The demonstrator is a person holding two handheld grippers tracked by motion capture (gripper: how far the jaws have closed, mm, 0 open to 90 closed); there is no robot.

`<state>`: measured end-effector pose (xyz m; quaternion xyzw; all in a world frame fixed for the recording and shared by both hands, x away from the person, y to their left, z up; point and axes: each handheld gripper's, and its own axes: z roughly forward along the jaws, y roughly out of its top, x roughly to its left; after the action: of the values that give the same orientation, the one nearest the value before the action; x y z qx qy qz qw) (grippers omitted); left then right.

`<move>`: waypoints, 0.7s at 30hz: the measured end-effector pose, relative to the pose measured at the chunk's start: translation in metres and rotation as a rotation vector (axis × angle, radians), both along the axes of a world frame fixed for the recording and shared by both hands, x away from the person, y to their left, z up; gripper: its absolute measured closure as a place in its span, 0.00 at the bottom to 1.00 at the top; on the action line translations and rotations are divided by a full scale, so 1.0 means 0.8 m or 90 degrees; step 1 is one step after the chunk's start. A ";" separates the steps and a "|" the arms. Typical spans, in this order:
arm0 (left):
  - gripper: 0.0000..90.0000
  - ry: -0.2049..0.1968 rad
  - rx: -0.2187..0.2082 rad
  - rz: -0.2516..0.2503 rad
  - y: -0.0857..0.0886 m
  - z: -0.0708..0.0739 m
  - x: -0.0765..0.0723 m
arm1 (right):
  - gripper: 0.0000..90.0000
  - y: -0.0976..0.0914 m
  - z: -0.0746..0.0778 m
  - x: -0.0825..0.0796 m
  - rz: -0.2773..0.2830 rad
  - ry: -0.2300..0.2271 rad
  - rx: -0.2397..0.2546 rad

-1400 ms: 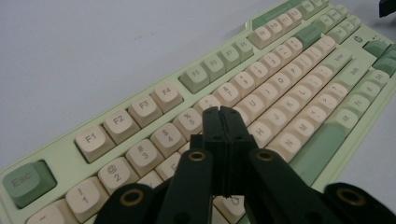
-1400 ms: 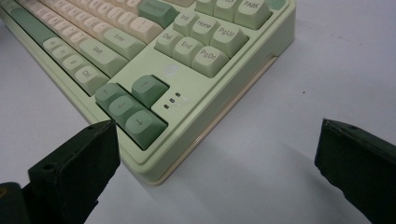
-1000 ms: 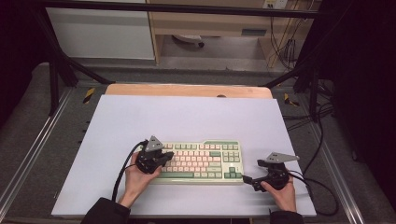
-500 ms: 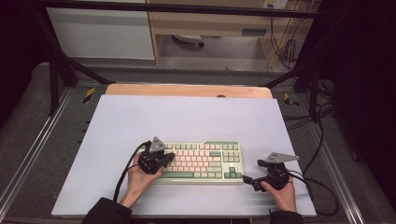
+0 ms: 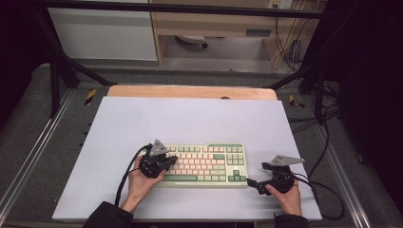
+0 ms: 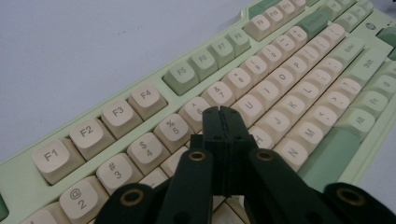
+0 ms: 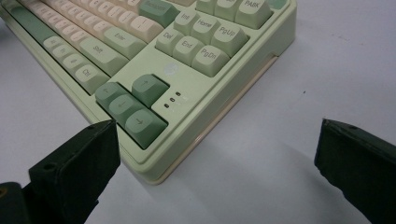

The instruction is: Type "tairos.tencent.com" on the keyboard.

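A green-and-cream mechanical keyboard (image 5: 205, 164) is seen lying on the white desk (image 5: 190, 118), worked on by two hand-held tools. The left tool (image 6: 220, 112), its jaws clenched together with nothing between them, is poised as a single point directly over the letter rows, just below the number keys near the 6 key (image 6: 198, 110); a key press appears to be the step in hand. The right tool (image 7: 217, 154) is held released, its jaws spread wide beside the keyboard's near right corner, with the arrow keys (image 7: 132, 105) just ahead. A short, straight downward push on one keycap is judged to be called for next.
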<state>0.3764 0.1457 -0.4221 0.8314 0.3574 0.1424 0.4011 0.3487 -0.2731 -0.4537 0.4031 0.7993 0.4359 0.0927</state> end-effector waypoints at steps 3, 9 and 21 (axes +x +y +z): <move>1.00 -0.008 -0.005 -0.004 0.003 0.006 -0.005 | 0.01 0.000 0.000 0.000 0.000 -0.001 -0.001; 1.00 -0.011 -0.003 -0.003 0.013 0.009 -0.011 | 0.01 0.000 0.000 0.000 0.001 0.001 -0.003; 1.00 -0.015 -0.007 0.017 0.044 0.015 -0.020 | 0.01 0.000 0.000 0.000 0.000 -0.001 -0.006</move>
<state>0.3606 0.1806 -0.4104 0.8225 0.3645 0.1552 0.4080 0.3486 -0.2733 -0.4540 0.4024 0.8013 0.4325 0.0948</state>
